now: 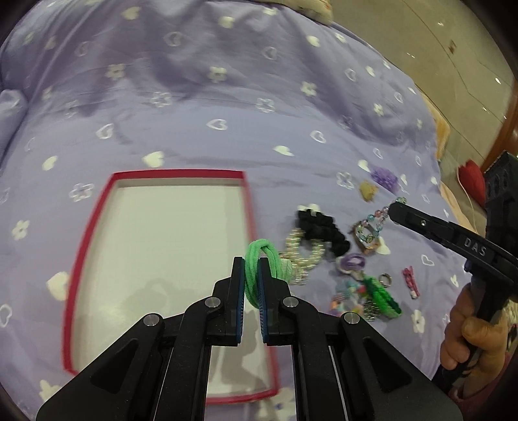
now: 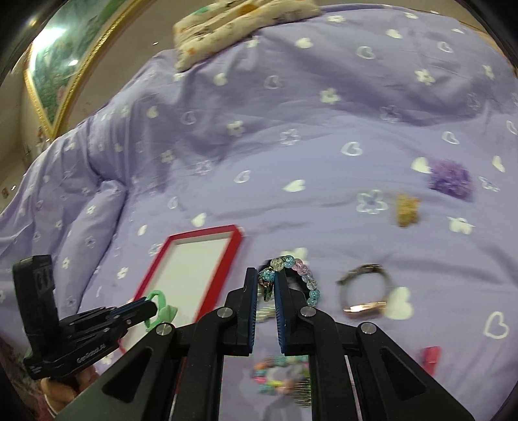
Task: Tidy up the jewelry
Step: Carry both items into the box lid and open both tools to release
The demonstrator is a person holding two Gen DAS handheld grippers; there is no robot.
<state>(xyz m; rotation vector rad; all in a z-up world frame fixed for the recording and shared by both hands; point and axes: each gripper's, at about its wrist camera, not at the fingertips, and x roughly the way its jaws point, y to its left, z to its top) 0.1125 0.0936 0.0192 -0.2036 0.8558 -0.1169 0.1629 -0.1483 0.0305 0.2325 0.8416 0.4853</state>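
My left gripper is shut on a green hair tie and holds it over the right rim of the red-rimmed white tray. My right gripper is shut on a bracelet of blue and pink glass beads, lifted above the bedspread. In the right wrist view the left gripper shows with the green tie by the tray. In the left wrist view the right gripper holds the bracelet over the jewelry pile.
On the purple bedspread lie a black scrunchie, a pearl bracelet, a green braided band, a purple pom-pom, a tan clip, a watch and a pink clip. A patterned pillow lies at the far edge.
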